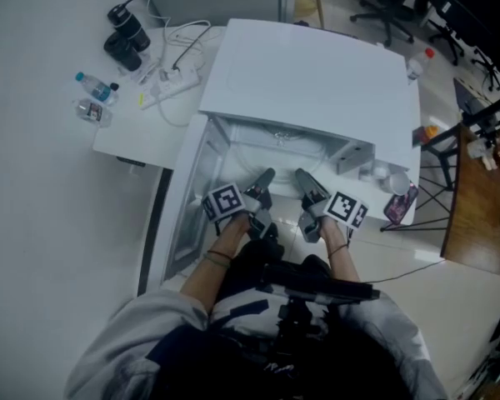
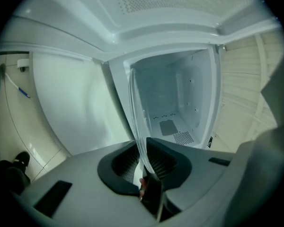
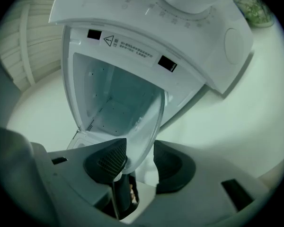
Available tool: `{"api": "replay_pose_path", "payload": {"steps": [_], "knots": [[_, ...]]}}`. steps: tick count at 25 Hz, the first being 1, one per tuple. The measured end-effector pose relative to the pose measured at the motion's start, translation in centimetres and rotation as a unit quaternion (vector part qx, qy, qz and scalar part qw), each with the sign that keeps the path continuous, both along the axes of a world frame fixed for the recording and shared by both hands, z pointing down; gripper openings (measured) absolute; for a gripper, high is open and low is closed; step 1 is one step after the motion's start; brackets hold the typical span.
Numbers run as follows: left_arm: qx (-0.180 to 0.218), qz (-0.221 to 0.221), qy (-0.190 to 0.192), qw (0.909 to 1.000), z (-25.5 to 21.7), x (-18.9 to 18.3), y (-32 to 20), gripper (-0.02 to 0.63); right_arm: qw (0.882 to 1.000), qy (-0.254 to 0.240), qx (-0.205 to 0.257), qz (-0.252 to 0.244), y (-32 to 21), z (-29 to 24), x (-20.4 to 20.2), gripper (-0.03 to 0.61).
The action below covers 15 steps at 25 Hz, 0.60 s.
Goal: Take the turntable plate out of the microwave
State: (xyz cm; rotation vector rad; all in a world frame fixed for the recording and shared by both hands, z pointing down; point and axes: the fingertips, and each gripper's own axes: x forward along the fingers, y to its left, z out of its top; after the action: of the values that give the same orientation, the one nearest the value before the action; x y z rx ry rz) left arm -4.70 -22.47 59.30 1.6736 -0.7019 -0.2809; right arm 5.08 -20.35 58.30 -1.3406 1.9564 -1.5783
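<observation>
Right now both grippers sit at the mouth of the open microwave [image 1: 317, 82], which stands on a white table [image 1: 129, 136] with its door [image 1: 187, 202] swung out to the person's left. The turntable plate [image 2: 136, 117] is clear glass, so the head view hardly shows it, but the 2 gripper views do. It is up off the cavity floor [image 2: 173, 126] and turned roughly on edge in front of the opening, not flat on its seat. The left gripper [image 2: 143, 160] has its jaws nearly together and pinched on the plate's rim, with the glass running edge-on straight up from between the ribbed pads. This looks like the 1 real grip on the plate, a rim pinch because the disc is thin and slick. The right gripper [image 3: 135, 162] has its jaws spread wide. The plate [image 3: 128, 122] hangs down between them, its lower rim against or just beside the left pad [image 3: 109, 160] and clearly apart from the other one, so it clamps nothing. My guess is that it straddles the rim to steady the plate or to reset its hold. Judging by the cavity showing through the glass in both views, the plate is at the front of the opening and not yet carried clear. With only 1 pinch on smooth glass, slipping or swinging is the risk.
</observation>
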Motion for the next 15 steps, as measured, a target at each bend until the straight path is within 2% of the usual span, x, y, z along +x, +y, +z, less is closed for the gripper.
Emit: {"api": "replay_pose_path", "payload": {"steps": [6, 9, 10, 11, 15], "knots": [[-0.040, 0.031, 0.032, 0.9982, -0.3, 0.8, 4.3, 0.041, 1.000, -0.018, 0.010, -0.012, -1.6, 0.4, -1.5, 0.173], [-0.059, 0.043, 0.051, 0.9960, -1.2, 1.3, 6.2, 0.043, 1.000, -0.024, 0.019, 0.002, -2.1, 0.2, -1.4, 0.170], [-0.058, 0.044, 0.053, 0.9959, -1.3, 1.2, 6.4, 0.043, 1.000, -0.022, 0.018, 0.005, -2.1, 0.3, -1.3, 0.140], [-0.050, 0.045, 0.050, 0.9965, -1.2, 1.0, 6.4, 0.044, 1.000, -0.019, 0.015, 0.004, -2.1, 0.5, -1.3, 0.067], [-0.018, 0.049, 0.019, 0.9984, 0.0, 0.4, 6.2, 0.048, 0.999, -0.039, 0.006, 0.007, -1.9, 1.0, -1.3, 0.063]]}}
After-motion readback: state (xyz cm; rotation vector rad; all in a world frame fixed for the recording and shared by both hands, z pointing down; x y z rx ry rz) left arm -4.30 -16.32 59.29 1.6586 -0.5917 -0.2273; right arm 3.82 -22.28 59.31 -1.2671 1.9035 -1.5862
